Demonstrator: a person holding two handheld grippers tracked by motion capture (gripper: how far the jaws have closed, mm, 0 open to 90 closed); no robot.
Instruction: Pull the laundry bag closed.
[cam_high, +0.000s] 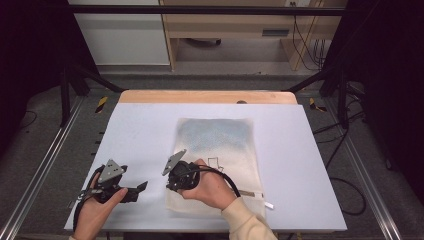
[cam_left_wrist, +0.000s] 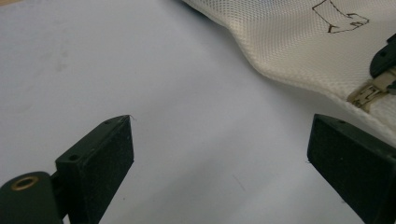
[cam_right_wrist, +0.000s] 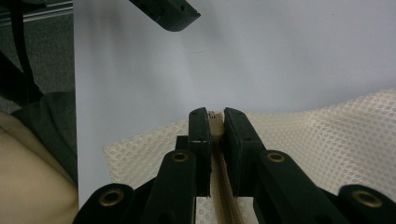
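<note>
A cream mesh bag (cam_high: 215, 145) lies flat on the white table (cam_high: 140, 130), with a small line drawing on it and a zip along its near edge. My right gripper (cam_right_wrist: 213, 116) is shut on the zip's pull (cam_right_wrist: 215, 123) at the bag's near left corner (cam_high: 171, 189). In the left gripper view that pull (cam_left_wrist: 369, 93) shows at the right edge, with the mesh bag (cam_left_wrist: 289, 42) behind it. My left gripper (cam_left_wrist: 219, 135) stands open over bare table just left of the bag, with nothing between its fingers. In the high view the left gripper (cam_high: 141, 188) points toward the right gripper.
The table's near edge lies close under both hands. A wooden strip (cam_high: 205, 97) borders the far edge. A small white tab (cam_high: 268, 205) lies by the bag's near right corner. Dark frame legs and cables stand on the floor around the table.
</note>
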